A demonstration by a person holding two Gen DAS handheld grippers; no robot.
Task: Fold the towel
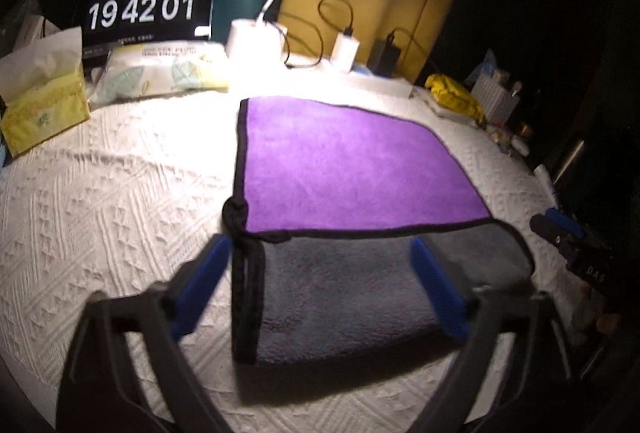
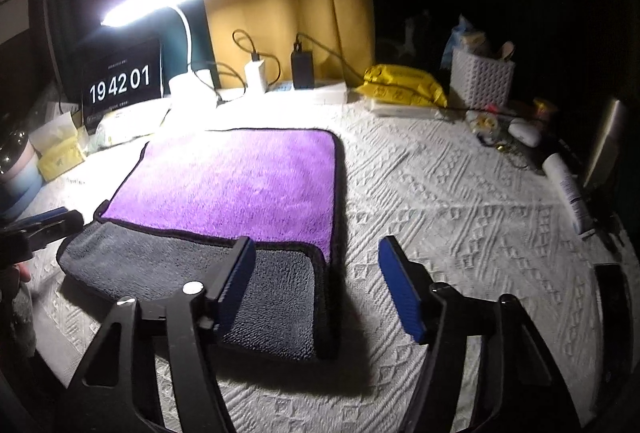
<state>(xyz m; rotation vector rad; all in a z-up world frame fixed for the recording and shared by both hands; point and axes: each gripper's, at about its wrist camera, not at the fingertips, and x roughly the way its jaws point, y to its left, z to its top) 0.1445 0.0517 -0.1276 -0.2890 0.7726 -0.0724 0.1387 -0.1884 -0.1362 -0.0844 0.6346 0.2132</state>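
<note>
A purple towel with a grey underside and black edging [image 1: 352,161] lies on the white textured cloth. Its near part is folded over, so a grey band [image 1: 344,293] faces up in front of the purple. It also shows in the right wrist view [image 2: 232,185]. My left gripper [image 1: 320,285] is open and empty, hovering over the grey fold near its left edge. My right gripper [image 2: 316,285] is open and empty, over the towel's near right corner. The right gripper shows at the right edge of the left wrist view [image 1: 560,233]. The left gripper shows at the left edge of the right wrist view [image 2: 44,223].
A lit desk lamp [image 2: 160,1], a digital clock [image 1: 140,9], tissue boxes [image 1: 44,101], chargers with cables [image 2: 256,73], a yellow packet [image 2: 404,85], a white basket [image 2: 480,79] and small bottles [image 2: 568,193] line the back and right of the table.
</note>
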